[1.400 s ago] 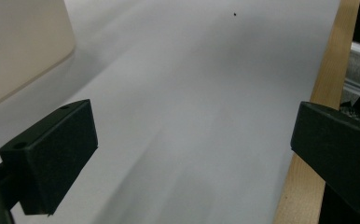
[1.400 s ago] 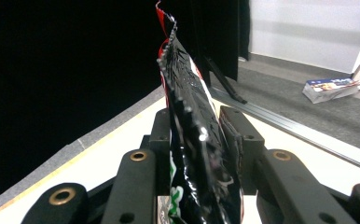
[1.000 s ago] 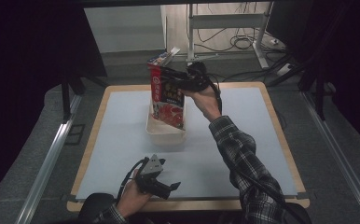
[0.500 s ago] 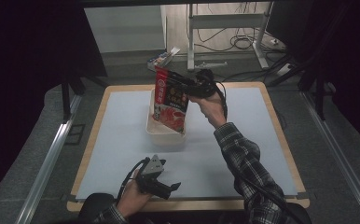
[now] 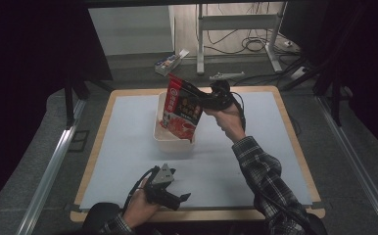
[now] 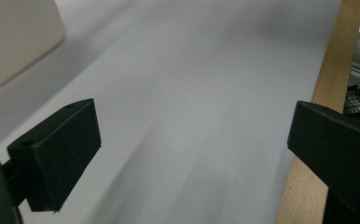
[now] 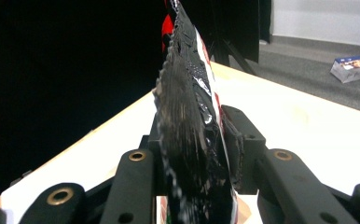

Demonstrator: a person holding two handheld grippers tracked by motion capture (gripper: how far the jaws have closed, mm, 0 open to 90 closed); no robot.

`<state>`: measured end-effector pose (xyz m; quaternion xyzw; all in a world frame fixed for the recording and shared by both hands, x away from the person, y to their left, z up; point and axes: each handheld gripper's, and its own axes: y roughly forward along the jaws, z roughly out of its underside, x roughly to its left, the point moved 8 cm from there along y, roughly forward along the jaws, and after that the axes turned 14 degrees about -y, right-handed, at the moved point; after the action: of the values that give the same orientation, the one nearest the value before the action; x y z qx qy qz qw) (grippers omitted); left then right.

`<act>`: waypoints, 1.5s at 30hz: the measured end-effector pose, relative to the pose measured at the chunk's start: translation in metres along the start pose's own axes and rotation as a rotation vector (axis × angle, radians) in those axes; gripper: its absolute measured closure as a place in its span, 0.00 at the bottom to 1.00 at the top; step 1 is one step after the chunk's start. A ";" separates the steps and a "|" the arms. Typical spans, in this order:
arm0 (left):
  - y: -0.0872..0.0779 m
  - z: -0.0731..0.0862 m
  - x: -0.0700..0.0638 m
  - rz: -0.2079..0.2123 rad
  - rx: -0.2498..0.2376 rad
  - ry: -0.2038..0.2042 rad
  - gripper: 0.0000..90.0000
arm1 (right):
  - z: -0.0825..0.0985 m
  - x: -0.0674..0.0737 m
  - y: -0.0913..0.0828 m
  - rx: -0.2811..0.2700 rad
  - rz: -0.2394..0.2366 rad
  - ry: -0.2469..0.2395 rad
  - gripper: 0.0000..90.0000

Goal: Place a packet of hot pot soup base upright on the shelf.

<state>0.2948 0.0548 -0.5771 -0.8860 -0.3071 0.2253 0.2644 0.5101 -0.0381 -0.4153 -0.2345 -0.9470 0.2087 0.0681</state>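
Lettering on the red-and-black snack pouch (image 5: 181, 108) is too small to read. Right gripper (image 5: 207, 99) has its jaws clenched on the pouch's edge, holding it tilted over the white tub (image 5: 171, 142) at centre frame. Left gripper (image 5: 173, 198), jaws released, rests on the surface (image 5: 128, 147) at lower left.

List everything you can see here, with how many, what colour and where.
Snack pouch: one, red and black, tilted above the bin, clamped in the right claw.
Bin: one, cream, on the mat's far middle.
Mat: one, pale grey, covering the table top.
Table: one, light wood edge.
Small box: one, white and blue, on the floor beyond the table.
Cables: several, dark, on the far floor.
Right claw: one, black, shut on the pouch.
Left claw: one, black, open, at the near edge.
Plaid sleeve: one, right arm.
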 end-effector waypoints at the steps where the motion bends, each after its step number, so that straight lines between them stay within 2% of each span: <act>1: 0.000 0.000 0.000 0.000 0.001 0.001 0.03 | 0.001 0.000 -0.002 0.005 -0.001 -0.002 0.74; 5: 0.001 0.001 -0.001 0.003 0.008 0.005 0.03 | 0.008 0.000 -0.001 0.026 0.008 -0.002 0.74; 7: 0.001 0.001 -0.001 0.000 0.011 0.010 0.03 | 0.015 0.001 0.006 0.059 0.010 -0.011 0.74; 10: 0.001 0.001 -0.001 0.001 0.011 0.010 0.03 | 0.022 0.003 0.016 0.077 0.011 -0.018 0.74; 12: 0.002 0.001 -0.001 0.001 0.013 0.013 0.03 | 0.023 0.001 0.019 0.063 0.021 -0.003 0.74; 15: 0.003 0.002 -0.002 -0.001 0.012 0.033 0.03 | 0.031 -0.009 0.019 0.079 0.051 0.023 0.74; 17: 0.004 0.003 -0.003 -0.005 0.017 0.050 0.02 | 0.037 -0.016 0.020 0.070 0.024 0.072 0.72; 19: 0.005 0.003 -0.004 -0.008 0.019 0.062 0.02 | 0.042 -0.018 0.021 0.066 0.015 0.089 0.67; 22: 0.005 0.004 -0.003 -0.011 0.019 0.071 0.02 | 0.041 -0.016 0.022 0.083 0.037 0.024 0.59; 26: 0.005 0.004 -0.003 -0.016 0.022 0.088 0.02 | 0.030 -0.010 0.019 0.077 0.069 -0.086 0.46; 27: 0.005 0.005 -0.003 -0.018 0.023 0.092 0.02 | 0.025 -0.006 0.016 0.078 0.086 -0.146 0.40; 28: 0.006 0.005 -0.003 -0.018 0.024 0.097 0.02 | 0.025 -0.006 0.016 0.078 0.086 -0.146 0.40; 31: 0.006 0.005 -0.004 -0.018 0.025 0.107 0.02 | 0.019 -0.002 0.009 0.093 0.115 -0.243 0.35; 33: 0.007 0.006 -0.004 -0.016 0.028 0.113 0.02 | 0.018 0.001 0.005 0.106 0.127 -0.286 0.32; 35: 0.007 0.006 -0.005 -0.017 0.027 0.118 0.02 | 0.018 0.004 0.000 0.110 0.132 -0.310 0.30; 38: 0.007 0.006 -0.006 -0.015 0.026 0.123 0.02 | 0.019 0.005 -0.005 0.111 0.132 -0.314 0.28; 45: 0.007 0.006 -0.007 -0.006 0.031 0.131 0.02 | 0.027 -0.002 -0.016 0.097 0.132 -0.269 0.26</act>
<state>0.2893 0.0471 -0.5844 -0.8938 -0.2882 0.1709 0.2981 0.4988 -0.0619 -0.4329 -0.2626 -0.9189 0.2878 -0.0619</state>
